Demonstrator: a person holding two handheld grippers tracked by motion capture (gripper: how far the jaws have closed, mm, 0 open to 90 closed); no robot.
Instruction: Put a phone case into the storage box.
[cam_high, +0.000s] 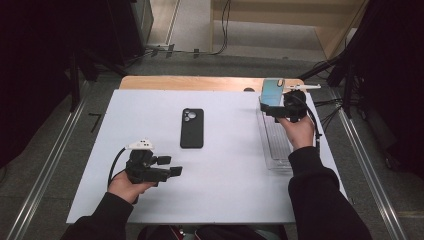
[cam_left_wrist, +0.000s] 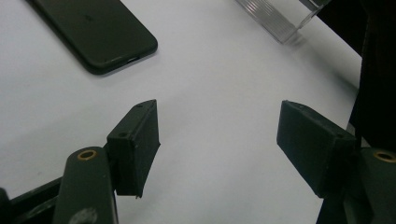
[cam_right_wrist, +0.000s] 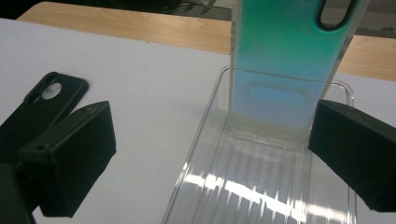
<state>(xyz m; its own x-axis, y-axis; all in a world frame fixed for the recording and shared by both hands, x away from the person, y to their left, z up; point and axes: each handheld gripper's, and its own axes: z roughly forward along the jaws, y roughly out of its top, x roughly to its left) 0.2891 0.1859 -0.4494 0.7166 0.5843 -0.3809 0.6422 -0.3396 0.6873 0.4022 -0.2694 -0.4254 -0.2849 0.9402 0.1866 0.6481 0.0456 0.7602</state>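
Teal phone case (cam_right_wrist: 285, 70) stands upright in the clear tray (cam_right_wrist: 205, 140), top cut off; both grippers' fingers (cam_left_wrist: 135, 144) open, empty.

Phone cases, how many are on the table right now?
2. A black phone case lies flat mid-table. A teal-to-blue phone case stands upright at the far end of the clear tray, ahead of the right gripper.
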